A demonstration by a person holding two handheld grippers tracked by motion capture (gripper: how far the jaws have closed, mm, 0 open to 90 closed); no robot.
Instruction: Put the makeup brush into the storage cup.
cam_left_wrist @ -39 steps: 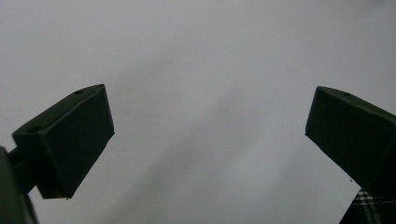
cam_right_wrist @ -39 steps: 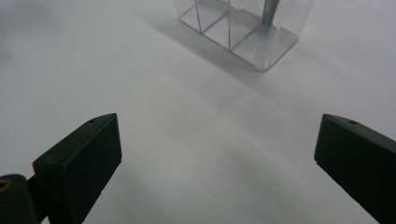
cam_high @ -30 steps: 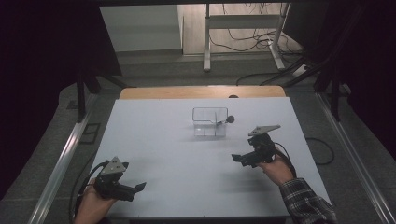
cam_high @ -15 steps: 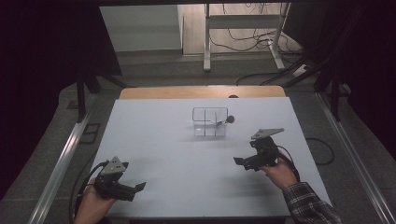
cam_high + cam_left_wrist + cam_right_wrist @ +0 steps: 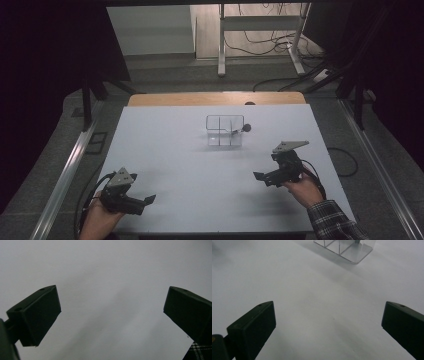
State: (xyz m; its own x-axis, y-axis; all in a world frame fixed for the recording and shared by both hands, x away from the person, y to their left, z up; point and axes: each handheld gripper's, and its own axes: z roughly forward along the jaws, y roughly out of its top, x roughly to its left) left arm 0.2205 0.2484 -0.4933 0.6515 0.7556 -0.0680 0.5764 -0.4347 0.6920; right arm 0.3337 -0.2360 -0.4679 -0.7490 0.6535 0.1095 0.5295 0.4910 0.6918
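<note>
A clear plastic organiser (image 5: 224, 130) with divided compartments stands at the middle far part of the white table (image 5: 190, 165). A thin tool with a dark round head (image 5: 246, 128) leans out of its right side. My left gripper (image 5: 148, 200) rests near the front left edge, open, with only bare table between its jaws (image 5: 110, 312). My right gripper (image 5: 259, 176) hovers at the right, open and pointing left, nothing between its jaws (image 5: 329, 320). The organiser's base (image 5: 347, 248) lies ahead of it in the right gripper view.
A strip of bare wood (image 5: 215, 98) runs along the table's far edge. Metal rails (image 5: 65, 170) flank the table. A stand (image 5: 260, 35) and loose cables (image 5: 250, 45) lie on the floor beyond. A plaid sleeve (image 5: 330, 222) enters at bottom right.
My right gripper has drawn back toward the near right, away from the organiser. The left gripper has stayed put.
</note>
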